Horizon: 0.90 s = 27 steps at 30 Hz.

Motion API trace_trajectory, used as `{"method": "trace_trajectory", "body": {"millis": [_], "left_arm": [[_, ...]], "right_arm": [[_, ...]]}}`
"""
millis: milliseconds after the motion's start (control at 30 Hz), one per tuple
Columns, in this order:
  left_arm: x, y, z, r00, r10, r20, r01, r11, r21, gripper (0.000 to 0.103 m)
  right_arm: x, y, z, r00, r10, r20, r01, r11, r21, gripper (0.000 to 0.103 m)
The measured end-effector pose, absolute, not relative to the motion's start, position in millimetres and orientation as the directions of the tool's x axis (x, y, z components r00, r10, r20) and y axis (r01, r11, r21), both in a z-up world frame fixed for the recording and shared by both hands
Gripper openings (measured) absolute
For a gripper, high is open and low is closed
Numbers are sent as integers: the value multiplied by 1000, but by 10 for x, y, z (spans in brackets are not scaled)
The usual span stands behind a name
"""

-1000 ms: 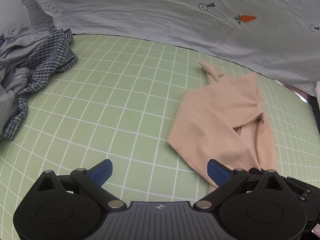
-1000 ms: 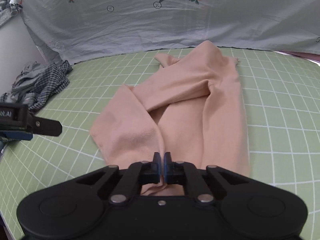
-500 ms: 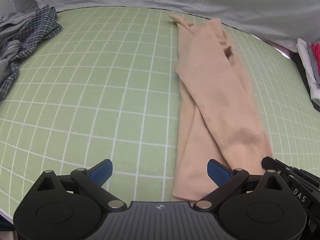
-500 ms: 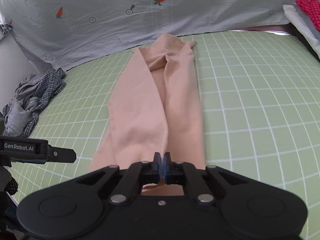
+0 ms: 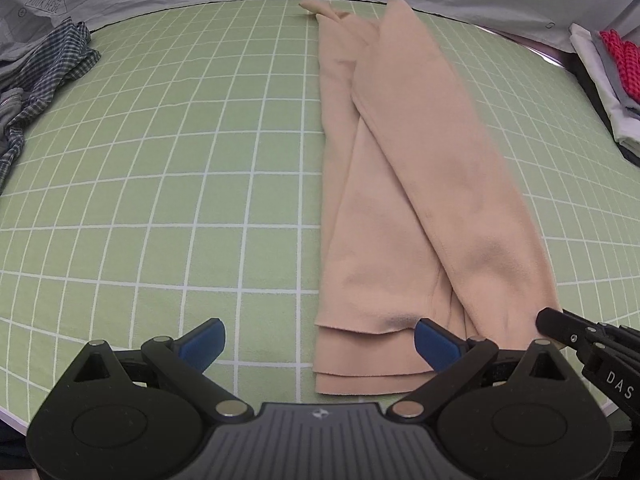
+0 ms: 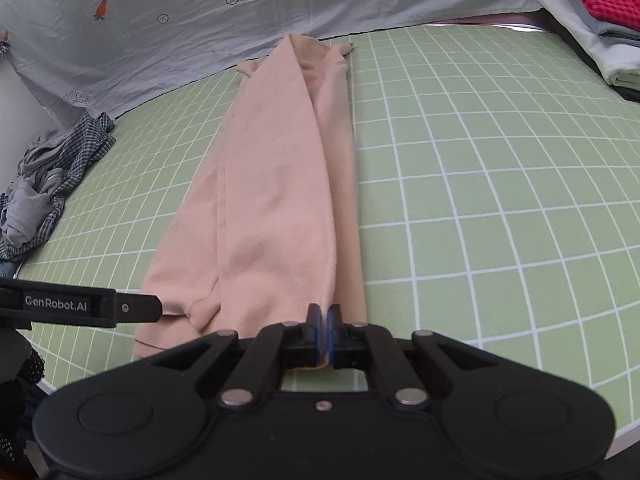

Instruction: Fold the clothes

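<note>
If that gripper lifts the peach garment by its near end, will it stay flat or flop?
Probably flop: the peach garment lies in soft rolled folds, draping on the grid mat. It looks thin, so likely light. The right gripper, shut on its hem, would likely trail the rest behind.

- The left gripper (image 5: 318, 338) hovers low over the green grid mat (image 5: 160, 160), its blue-padded fingers (image 5: 204, 338) spread wide with nothing between them.
- Its right finger hangs above the near hem of the peach garment (image 5: 420, 184); its left finger is over bare mat beside that garment.
- The right gripper (image 6: 321, 322) sits at the garment's near right corner, jaws pressed together on a pinch of the fabric edge.
- In the right wrist view, the left gripper's black finger reaches in just beside the garment's near left corner.
</note>
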State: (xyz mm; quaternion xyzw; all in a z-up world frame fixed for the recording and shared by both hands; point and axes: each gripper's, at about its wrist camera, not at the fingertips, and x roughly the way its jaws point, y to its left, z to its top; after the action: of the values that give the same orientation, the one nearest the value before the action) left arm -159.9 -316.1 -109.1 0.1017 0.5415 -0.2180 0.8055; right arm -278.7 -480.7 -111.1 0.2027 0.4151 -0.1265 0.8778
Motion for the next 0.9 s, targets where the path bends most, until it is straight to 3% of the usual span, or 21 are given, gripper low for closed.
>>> {"method": "trace_trajectory", "body": {"millis": [67, 133, 400, 633, 700, 767, 833, 900], "left_arm": [[-1585, -3174, -1095, 322, -248, -914, 458, 885, -79, 100], [-1576, -3195, -1124, 322, -251, -913, 454, 887, -84, 100], [-1565, -3321, -1236, 322, -270, -908, 452, 886, -104, 100], [-1567, -3339, -1304, 295, -326, -898, 452, 876, -170, 98], [-1575, -3342, -1324, 290, -339, -895, 460, 869, -180, 95], [-1601, -3371, -1307, 300, -350, -888, 493, 853, -170, 85], [-1621, -3372, -1280, 292, -370, -882, 514, 838, -181, 71], [-1631, -3325, -1238, 259, -404, -877, 513, 827, -229, 67]], "right_arm": [[-2774, -4795, -1095, 618, -80, -782, 398, 890, 223, 19], [-2758, -4795, -1084, 619, -105, -779, 406, 891, 202, 54], [-2541, -4759, -1151, 609, -86, -788, 365, 913, 183, 66], [-2426, -4744, -1257, 580, -87, -810, 354, 922, 155, 68], [-2433, -4746, -1276, 580, -87, -810, 353, 923, 153, 68], [-2446, -4722, -1279, 584, -86, -807, 336, 931, 144, 66], [-2463, -4693, -1274, 596, -67, -800, 302, 942, 147, 48], [-2477, -4680, -1270, 610, -20, -792, 271, 945, 184, 27]]}}
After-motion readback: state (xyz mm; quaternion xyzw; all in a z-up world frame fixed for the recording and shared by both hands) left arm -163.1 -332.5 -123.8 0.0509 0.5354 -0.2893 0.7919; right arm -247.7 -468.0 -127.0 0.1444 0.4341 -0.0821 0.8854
